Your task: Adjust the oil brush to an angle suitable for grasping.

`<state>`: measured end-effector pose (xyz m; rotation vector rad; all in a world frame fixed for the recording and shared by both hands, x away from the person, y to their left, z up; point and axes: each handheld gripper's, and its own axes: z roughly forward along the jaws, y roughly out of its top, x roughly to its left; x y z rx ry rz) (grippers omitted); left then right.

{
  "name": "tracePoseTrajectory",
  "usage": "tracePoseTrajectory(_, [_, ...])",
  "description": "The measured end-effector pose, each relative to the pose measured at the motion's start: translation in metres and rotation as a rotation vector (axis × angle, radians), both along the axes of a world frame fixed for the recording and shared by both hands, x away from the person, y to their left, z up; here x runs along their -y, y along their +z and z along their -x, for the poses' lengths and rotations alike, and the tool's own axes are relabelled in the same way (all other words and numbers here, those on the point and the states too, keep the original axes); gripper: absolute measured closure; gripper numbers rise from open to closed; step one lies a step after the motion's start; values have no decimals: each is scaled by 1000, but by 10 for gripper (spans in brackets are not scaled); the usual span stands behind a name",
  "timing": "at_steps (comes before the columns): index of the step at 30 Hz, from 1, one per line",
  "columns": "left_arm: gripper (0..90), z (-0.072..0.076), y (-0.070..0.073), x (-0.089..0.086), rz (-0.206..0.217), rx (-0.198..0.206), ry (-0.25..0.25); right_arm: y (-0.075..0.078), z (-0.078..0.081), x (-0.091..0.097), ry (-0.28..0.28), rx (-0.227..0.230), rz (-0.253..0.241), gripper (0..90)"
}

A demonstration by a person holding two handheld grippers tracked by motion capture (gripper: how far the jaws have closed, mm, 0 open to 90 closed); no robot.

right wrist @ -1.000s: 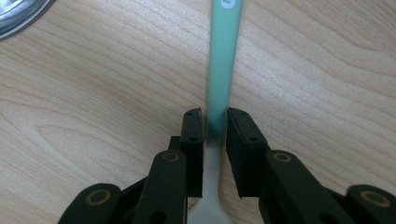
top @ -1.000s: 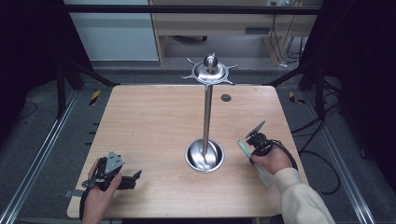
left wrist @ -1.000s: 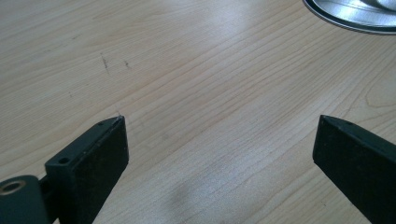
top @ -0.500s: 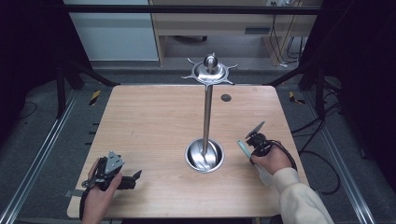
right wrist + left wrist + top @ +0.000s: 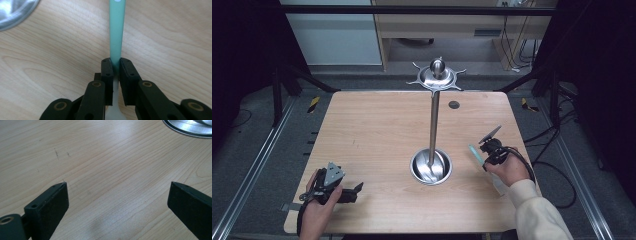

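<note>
The slim mint-green plastic handle [image 5: 117, 30] is clamped between the jaws of the right gripper [image 5: 490, 150], just right of the round steel bowl-shaped base [image 5: 431, 167] of the tall metal stand; its long axis points away toward the table's far-left side. Nothing has moved since before. The left gripper [image 5: 343, 192], jaws wide apart, rests left of that base on the light wooden table [image 5: 377, 130].

Mint-green utensil [image 5: 117, 30], clamped, off table
</note>
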<state>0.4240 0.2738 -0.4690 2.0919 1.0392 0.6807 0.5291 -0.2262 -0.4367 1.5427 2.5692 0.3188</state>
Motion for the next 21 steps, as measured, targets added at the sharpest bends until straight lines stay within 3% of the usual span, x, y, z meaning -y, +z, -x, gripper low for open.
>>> tracePoseTrajectory(1, [31, 0, 0, 0, 0, 0, 0, 0, 0, 0, 0, 0, 0, 820])
tracePoseTrajectory(5, [32, 0, 0, 0, -3, -1, 0, 26, 3, 9, 6, 57, -31, 819])
tracePoseTrajectory(7, [31, 0, 0, 0, -2, -2, -1, 40, 6, 13, -17, 73, -69, 820])
tracePoseTrajectory(8, [31, 0, 0, 0, -1, -2, -2, 54, 9, 18, -10, 109, -100, 820])
tracePoseTrajectory(10, [32, 0, 0, 0, 0, -2, -2, 66, 12, 22, -21, 136, -136, 820])
tracePoseTrajectory(12, [31, 0, 0, 0, 1, -2, -1, 72, 14, 25, -23, 150, -151, 820])
tracePoseTrajectory(15, [32, -1, 0, 0, 1, -4, -2, 90, 21, 33, -18, 211, -194, 820])
tracePoseTrajectory(21, [32, -1, -1, 1, -2, -5, -1, 107, 31, 38, -21, 260, -242, 820])
